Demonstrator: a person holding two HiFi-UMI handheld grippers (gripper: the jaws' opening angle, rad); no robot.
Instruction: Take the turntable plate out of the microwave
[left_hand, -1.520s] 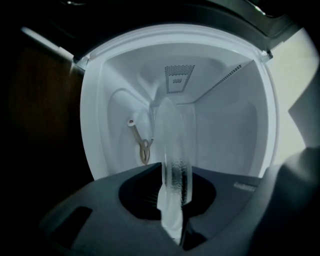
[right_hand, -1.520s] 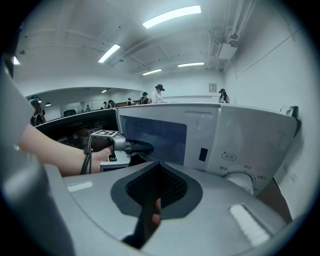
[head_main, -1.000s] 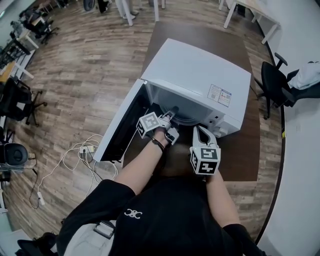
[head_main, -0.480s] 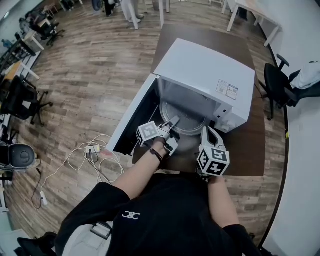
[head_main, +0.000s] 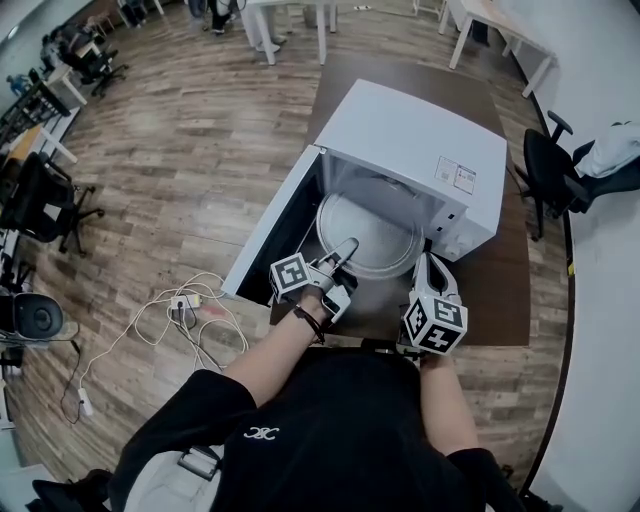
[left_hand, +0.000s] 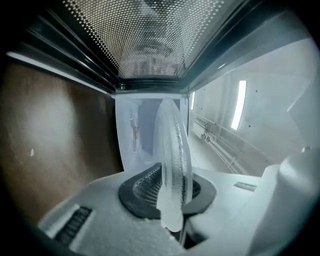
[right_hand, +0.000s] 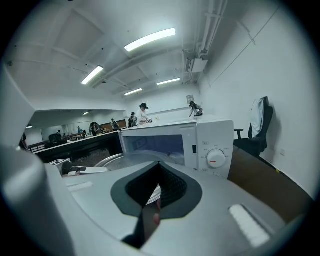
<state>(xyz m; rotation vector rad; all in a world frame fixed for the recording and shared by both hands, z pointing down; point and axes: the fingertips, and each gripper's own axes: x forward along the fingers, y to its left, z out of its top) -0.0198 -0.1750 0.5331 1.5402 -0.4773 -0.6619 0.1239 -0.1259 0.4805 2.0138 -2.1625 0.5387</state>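
Note:
The white microwave (head_main: 415, 160) stands on a dark brown table (head_main: 495, 300) with its door (head_main: 268, 228) swung open to the left. The round glass turntable plate (head_main: 370, 232) lies partly out of the cavity mouth. My left gripper (head_main: 341, 260) is shut on the plate's near left rim; in the left gripper view the plate (left_hand: 172, 160) stands edge-on between the black pads of the left gripper (left_hand: 170, 195). My right gripper (head_main: 431, 276) hangs by the microwave's front right corner, jaws shut and holding nothing. The right gripper view has the right gripper (right_hand: 156, 195) facing the plate's rim (right_hand: 112, 160).
The control panel with its dial (right_hand: 216, 159) is at the microwave's right front. White cables and a power strip (head_main: 178, 305) lie on the wooden floor to the left. Black office chairs stand at right (head_main: 550, 165) and left (head_main: 40, 205).
The left gripper has drawn back toward me with the plate, which now shows far more outside the cavity. The right gripper has shifted slightly right and nearer.

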